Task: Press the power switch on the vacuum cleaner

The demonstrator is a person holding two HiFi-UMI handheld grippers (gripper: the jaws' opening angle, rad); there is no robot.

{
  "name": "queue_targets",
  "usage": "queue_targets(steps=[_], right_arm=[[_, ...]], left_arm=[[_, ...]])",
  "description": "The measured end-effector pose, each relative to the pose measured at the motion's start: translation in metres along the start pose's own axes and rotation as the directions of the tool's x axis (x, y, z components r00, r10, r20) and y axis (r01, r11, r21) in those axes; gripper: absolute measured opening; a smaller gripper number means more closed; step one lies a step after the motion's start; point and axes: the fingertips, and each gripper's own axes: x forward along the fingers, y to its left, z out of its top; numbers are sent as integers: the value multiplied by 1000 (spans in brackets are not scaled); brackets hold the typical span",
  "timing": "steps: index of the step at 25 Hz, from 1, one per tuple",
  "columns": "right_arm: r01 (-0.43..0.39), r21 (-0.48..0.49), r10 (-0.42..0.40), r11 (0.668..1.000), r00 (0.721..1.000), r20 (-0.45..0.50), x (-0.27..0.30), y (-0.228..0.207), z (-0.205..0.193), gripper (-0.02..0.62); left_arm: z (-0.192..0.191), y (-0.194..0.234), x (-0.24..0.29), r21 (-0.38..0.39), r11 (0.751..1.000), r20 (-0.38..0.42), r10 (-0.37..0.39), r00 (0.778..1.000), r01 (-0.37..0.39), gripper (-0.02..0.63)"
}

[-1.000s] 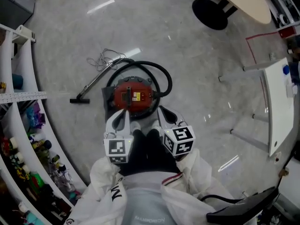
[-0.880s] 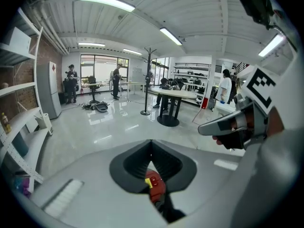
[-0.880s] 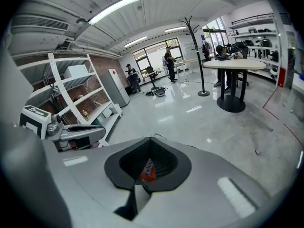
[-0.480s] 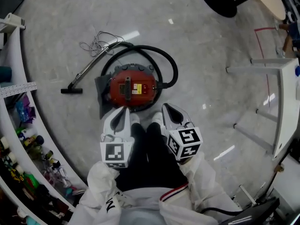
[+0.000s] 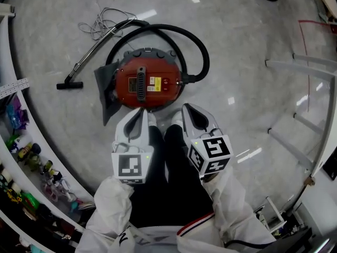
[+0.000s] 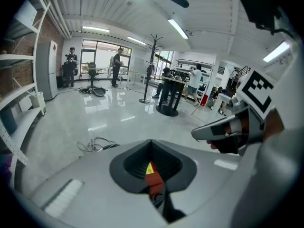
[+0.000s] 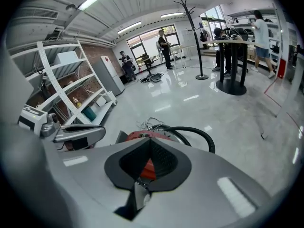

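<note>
A round red vacuum cleaner (image 5: 147, 83) lies on the floor, with a black handle, a yellow label and a small red switch (image 5: 165, 81) on its top. Its black hose (image 5: 197, 46) loops round it to a metal wand with a floor nozzle (image 5: 69, 85). My left gripper (image 5: 140, 115) and right gripper (image 5: 187, 110) hang side by side, both shut and empty, tips just short of the vacuum's near edge. Red shows past the shut jaws of the left gripper (image 6: 152, 144), and the vacuum (image 7: 142, 137) sits behind the right gripper (image 7: 151, 144).
White shelves (image 5: 21, 157) with small toys curve along the left. White table legs (image 5: 300, 88) stand at the right. A grey cloth (image 5: 105, 96) lies under the vacuum, and a loose cable (image 5: 102, 20) beyond it. My dark trouser legs (image 5: 163, 162) are between the grippers.
The head view has closed in, so the vacuum looks larger and sits higher in the picture. Both grippers stay shut, side by side, close to its near edge.
</note>
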Motion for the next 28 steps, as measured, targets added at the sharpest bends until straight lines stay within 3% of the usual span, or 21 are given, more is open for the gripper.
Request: queue_targets(steps=[12, 28], right_arm=[[-3, 12, 3, 1000, 1000, -22, 30, -13, -13, 0], [-2, -89, -4, 996, 998, -70, 91, -26, -31, 0]], left_arm=[[-30, 13, 28, -25, 999, -41, 24, 999, -25, 0], [-29, 10, 30, -81, 996, -39, 34, 999, -37, 0]])
